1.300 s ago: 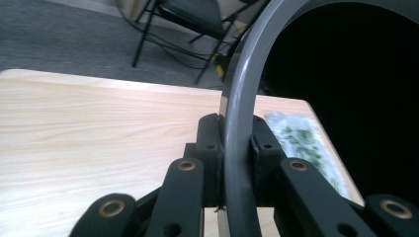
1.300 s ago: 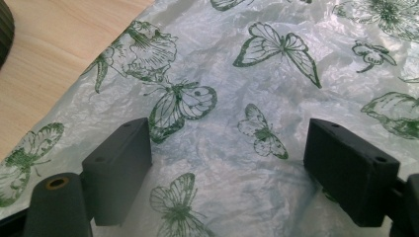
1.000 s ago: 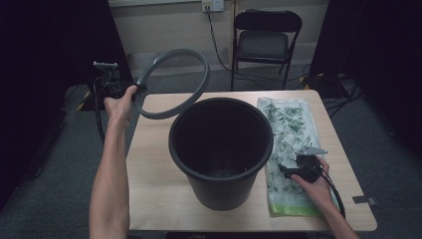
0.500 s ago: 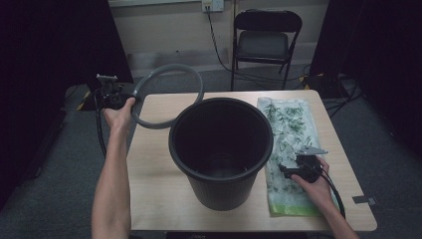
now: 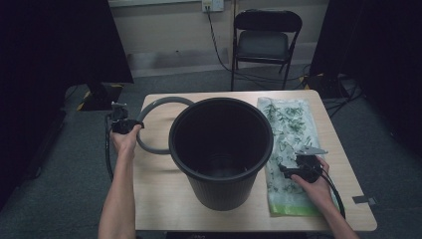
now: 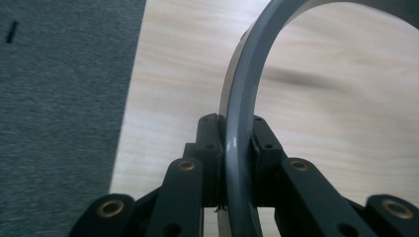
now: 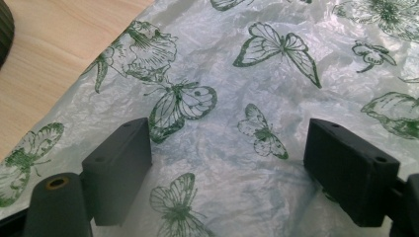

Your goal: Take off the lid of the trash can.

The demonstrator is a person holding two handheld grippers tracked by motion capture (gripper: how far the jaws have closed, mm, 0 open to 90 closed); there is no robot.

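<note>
So we've got the left gripper clamped tight on a smooth grey plastic ring, jaws pinching the flat band from both sides; in the left gripper view the ring curves up and away over the wood. It sits low over the left part of the counter, just beside the bucket, its far side tucked behind it. The bucket is a big round black plastic one, ribbed on the lower wall, standing upright mid-counter. Our right gripper rests with jaws wide apart on a crinkly translucent plastic bag printed with green butterflies and flowers, lying flat along the right side. Nothing is pinched in there. The counter is pale wood grain, the floor grey carpet, with black curtains on either side. One ring, one bucket, one bag, plus one black folding chair by the back wall.
</note>
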